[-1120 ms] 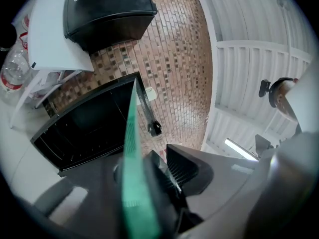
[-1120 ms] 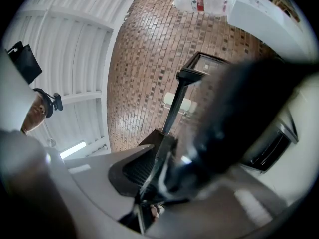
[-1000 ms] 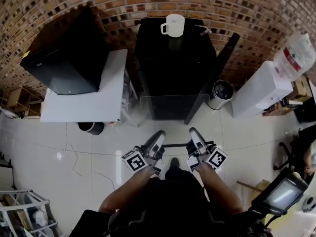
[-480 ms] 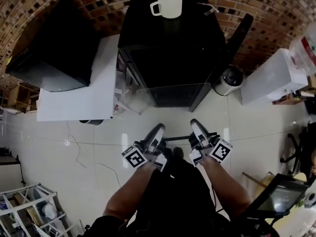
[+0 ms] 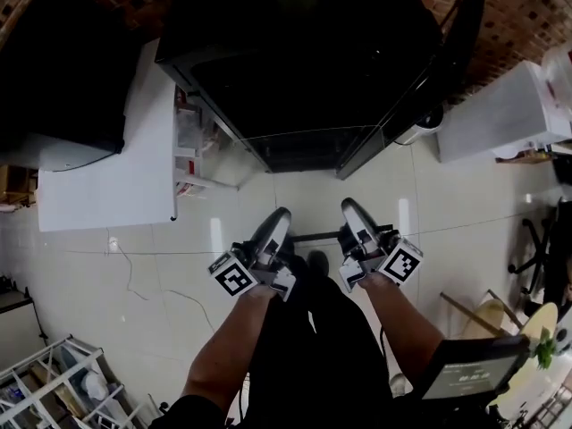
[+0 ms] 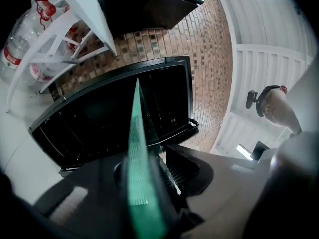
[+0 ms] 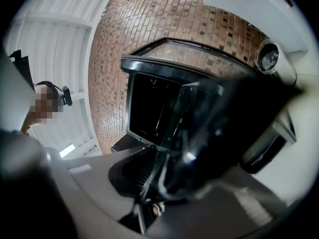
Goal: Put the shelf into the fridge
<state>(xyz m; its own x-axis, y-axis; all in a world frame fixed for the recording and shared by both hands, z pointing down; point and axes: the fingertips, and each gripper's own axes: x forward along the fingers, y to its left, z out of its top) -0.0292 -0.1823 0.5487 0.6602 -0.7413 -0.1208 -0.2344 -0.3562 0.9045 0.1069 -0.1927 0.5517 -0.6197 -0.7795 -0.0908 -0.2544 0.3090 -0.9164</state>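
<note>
I hold a clear glass shelf (image 5: 308,195) flat in front of me, its dark near strip running between my two grippers. My left gripper (image 5: 279,223) is shut on the shelf's left near part and my right gripper (image 5: 350,214) on its right near part. The far edge of the pane reaches the base of the small black fridge (image 5: 304,52), whose door (image 5: 429,79) stands open to the right. In the left gripper view the shelf (image 6: 137,148) shows edge-on as a green blade pointing at the dark fridge opening (image 6: 99,118). The right gripper view shows the pane's edge (image 7: 167,133) before the same opening (image 7: 147,108).
A white table (image 5: 107,177) with a black box (image 5: 54,79) on it stands left of the fridge, with plastic bottles (image 6: 15,49) stored beneath. A white cabinet (image 5: 500,105) and a round bin (image 5: 431,119) are at the right. Glossy tiled floor (image 5: 134,275) lies around me.
Both grippers and the shelf have sunk and come closer to the fridge. The fridge now fills the top of the head view and the white mug on it has left the frame.
</note>
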